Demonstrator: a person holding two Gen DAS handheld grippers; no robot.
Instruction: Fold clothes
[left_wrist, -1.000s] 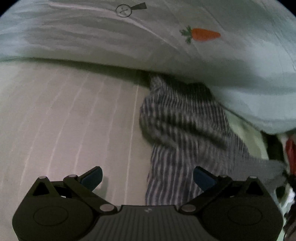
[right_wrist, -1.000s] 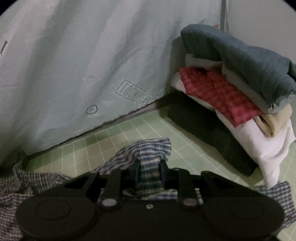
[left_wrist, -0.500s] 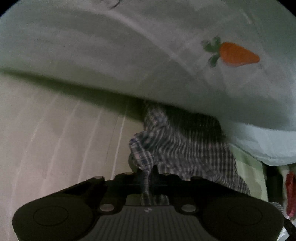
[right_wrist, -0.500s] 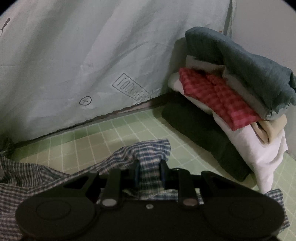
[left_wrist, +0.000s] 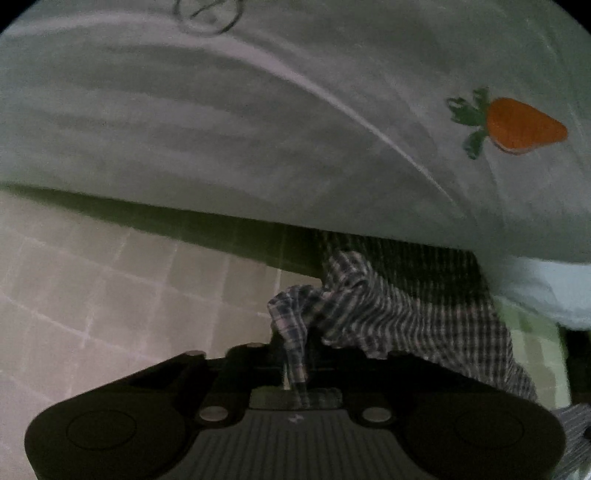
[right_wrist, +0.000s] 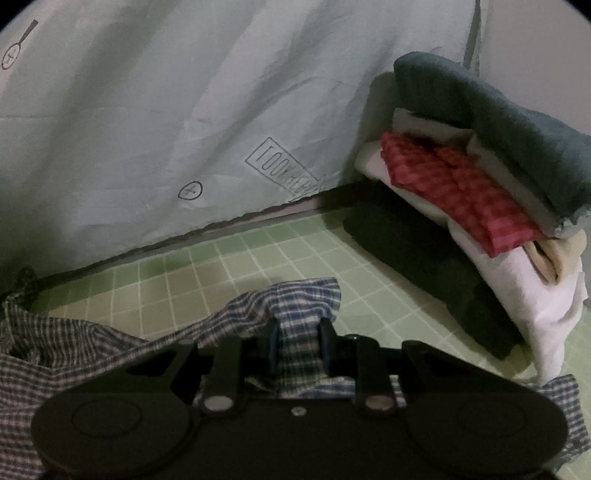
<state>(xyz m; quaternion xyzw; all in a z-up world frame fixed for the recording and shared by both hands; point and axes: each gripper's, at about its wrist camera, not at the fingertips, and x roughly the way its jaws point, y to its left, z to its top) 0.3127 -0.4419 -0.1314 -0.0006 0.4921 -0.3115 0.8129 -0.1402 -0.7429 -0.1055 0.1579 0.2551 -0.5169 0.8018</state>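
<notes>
The left gripper (left_wrist: 293, 354) is clamped on a bunched corner of the checked shirt (left_wrist: 399, 314), with a thin strip of fabric pinched between its closed jaws. The right gripper (right_wrist: 297, 345) is likewise closed on a fold of the same shirt (right_wrist: 295, 299); cloth fills the gap between its blue pads (right_wrist: 272, 345).

The shirt lies on the green grid sheet (right_wrist: 229, 273), spreading left of the right gripper toward the sheet's far edge, where its end reaches the foot of the pale blue quilt (right_wrist: 166, 110) (printed with small line drawings). In the left wrist view, the shirt runs under the quilt's overhang, below the carrot print (left_wrist: 517, 125).

Beyond the shirt, at the right end of the quilt, stands a stack of folded clothes (right_wrist: 480, 192): a dark item at the bottom, then white, red check, and grey-blue on top.
</notes>
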